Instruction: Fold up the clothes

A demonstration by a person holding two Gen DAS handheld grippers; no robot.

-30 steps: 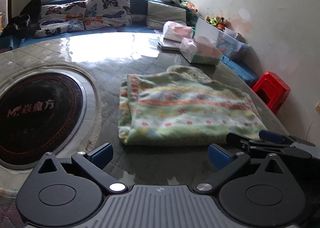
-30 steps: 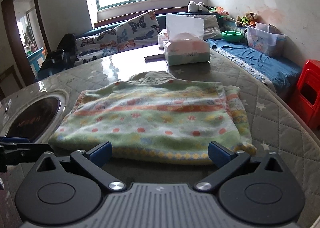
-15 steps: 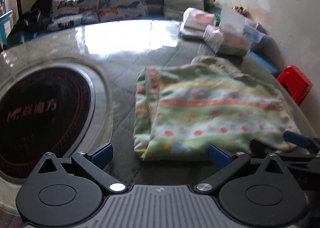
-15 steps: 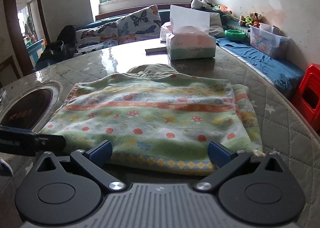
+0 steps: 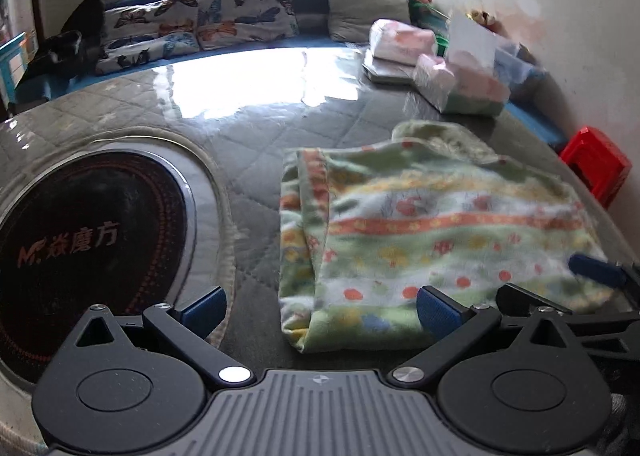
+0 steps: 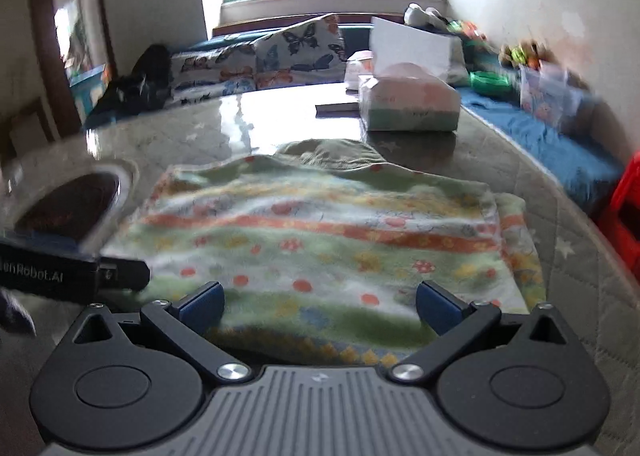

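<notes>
Right now I have both grippers wide and empty at the near hem of the garment (image 6: 320, 240), which lies flat on the table (image 5: 256, 144), sides already folded in. My left gripper (image 5: 320, 310) sits at its left corner, my right gripper (image 6: 320, 306) over the hem's middle. I'd spread them to matching corners, pinch every layer, then lift evenly toward the collar.

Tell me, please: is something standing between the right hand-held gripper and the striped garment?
Nothing visible does. The right hand-held gripper is open, and the garment lies directly ahead, its near hem showing between the fingers.
</notes>
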